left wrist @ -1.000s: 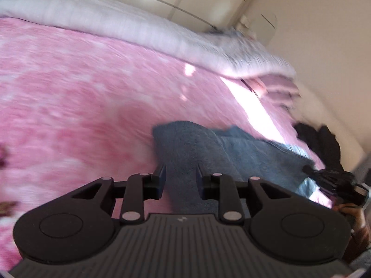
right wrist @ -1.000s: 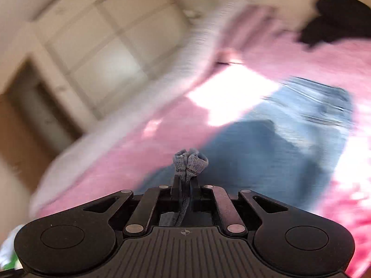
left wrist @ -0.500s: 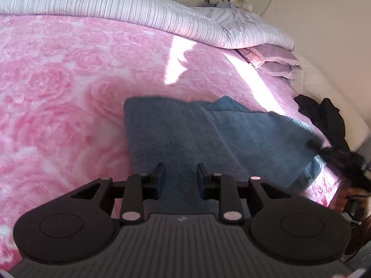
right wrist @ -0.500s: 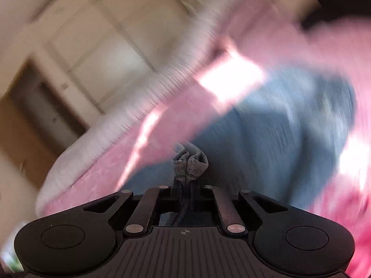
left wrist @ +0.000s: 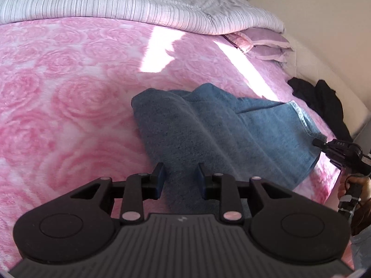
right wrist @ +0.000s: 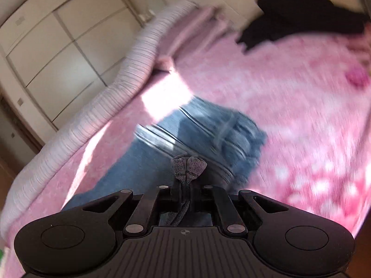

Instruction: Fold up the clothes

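Surroundings: pink rose-pattern blanket [left wrist: 69, 106] covers the bed and fills most of the left wrist view. A striped grey-white quilt [left wrist: 116, 2] is bunched along the upper edge, with a lilac pillow [left wrist: 266, 44] at upper right. A black garment [left wrist: 324, 102] lies at the right edge of the bed, well apart from the work area; in the right wrist view it sits at upper right [right wrist: 301, 16]. White cupboard doors [right wrist: 58, 34] occupy the upper left of that view. Two sunlit patches fall on the blanket above the cloth. Nothing lies on top of the cloth.

Task item: blue cloth [left wrist: 220, 134], lower centre-right of the left wrist view, doubled over itself with soft ridges. Long axis runs from lower centre toward the right edge; pale hem band at the right end.

Left gripper [left wrist: 179, 180]: fingers parted, nothing between them, over the near end of the cloth.

Right gripper [right wrist: 187, 185]: fingers closed tight on a bunched corner of the cloth [right wrist: 189, 166]; seen at right edge of left view [left wrist: 338, 150]
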Action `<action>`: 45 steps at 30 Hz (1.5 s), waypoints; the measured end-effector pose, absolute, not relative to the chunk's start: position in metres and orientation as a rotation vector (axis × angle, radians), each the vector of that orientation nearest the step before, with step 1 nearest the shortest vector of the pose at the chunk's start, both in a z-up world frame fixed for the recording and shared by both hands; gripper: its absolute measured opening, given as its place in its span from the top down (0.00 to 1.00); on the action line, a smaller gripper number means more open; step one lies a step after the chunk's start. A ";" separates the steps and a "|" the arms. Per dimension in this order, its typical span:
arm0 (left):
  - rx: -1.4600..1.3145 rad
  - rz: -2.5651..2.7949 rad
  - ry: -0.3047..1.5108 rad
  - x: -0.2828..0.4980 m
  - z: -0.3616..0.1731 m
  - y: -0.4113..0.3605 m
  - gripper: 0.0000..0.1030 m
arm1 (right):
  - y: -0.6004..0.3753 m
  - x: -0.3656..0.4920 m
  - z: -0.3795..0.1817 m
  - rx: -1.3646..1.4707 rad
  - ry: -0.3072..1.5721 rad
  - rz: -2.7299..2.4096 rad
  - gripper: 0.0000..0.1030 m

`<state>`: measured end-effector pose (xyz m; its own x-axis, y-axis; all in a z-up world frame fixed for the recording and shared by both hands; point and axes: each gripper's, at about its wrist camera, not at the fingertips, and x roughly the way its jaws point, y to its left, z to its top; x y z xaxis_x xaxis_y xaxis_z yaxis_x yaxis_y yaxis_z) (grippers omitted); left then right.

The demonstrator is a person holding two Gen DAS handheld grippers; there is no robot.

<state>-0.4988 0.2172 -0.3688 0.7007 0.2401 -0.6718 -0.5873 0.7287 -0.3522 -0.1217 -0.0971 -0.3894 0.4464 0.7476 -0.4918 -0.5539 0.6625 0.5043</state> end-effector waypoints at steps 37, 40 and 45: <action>-0.392 0.414 0.672 -0.472 -0.367 0.175 0.77 | -0.099 -0.128 -0.350 -0.139 0.337 0.769 0.65; -0.341 0.440 0.740 -0.463 -0.386 0.172 0.81 | -0.086 -0.120 -0.373 -0.229 0.383 0.773 0.72; -0.343 0.444 0.767 -0.457 -0.380 0.182 0.83 | -0.072 -0.118 -0.377 -0.408 0.431 0.777 0.72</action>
<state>-0.4574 0.1816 -0.3795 0.6361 0.2582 -0.7271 -0.5022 0.8540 -0.1361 -0.1180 -0.0721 -0.3774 0.6354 0.5781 -0.5119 -0.7403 0.6445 -0.1910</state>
